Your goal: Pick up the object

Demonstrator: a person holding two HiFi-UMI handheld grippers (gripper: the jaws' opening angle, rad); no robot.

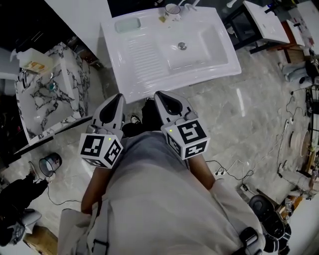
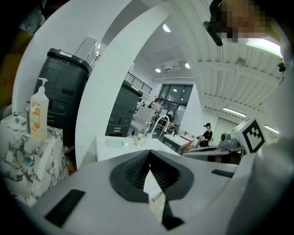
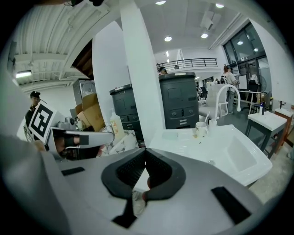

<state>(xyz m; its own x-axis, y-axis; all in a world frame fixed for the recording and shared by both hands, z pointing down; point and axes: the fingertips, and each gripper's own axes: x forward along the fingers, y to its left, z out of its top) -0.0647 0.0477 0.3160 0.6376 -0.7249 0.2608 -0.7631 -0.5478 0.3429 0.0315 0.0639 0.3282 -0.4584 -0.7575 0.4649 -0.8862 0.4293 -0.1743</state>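
Observation:
I stand before a white washbasin with both grippers held close to my body, short of its near edge. On its back rim stand a white mug, a pale green soap dish and a small yellowish object. My left gripper is shut with nothing between its jaws, and so is my right gripper. The right gripper view shows the shut right gripper, with the mug and the green dish far beyond its tips. Ahead of the shut left gripper in its own view lies the green dish.
A marble-patterned basin stands to the left, with a soap bottle on it. Dark cabinets rise behind the washbasin. A small bucket and cables lie on the marble floor. Clutter lines the right side.

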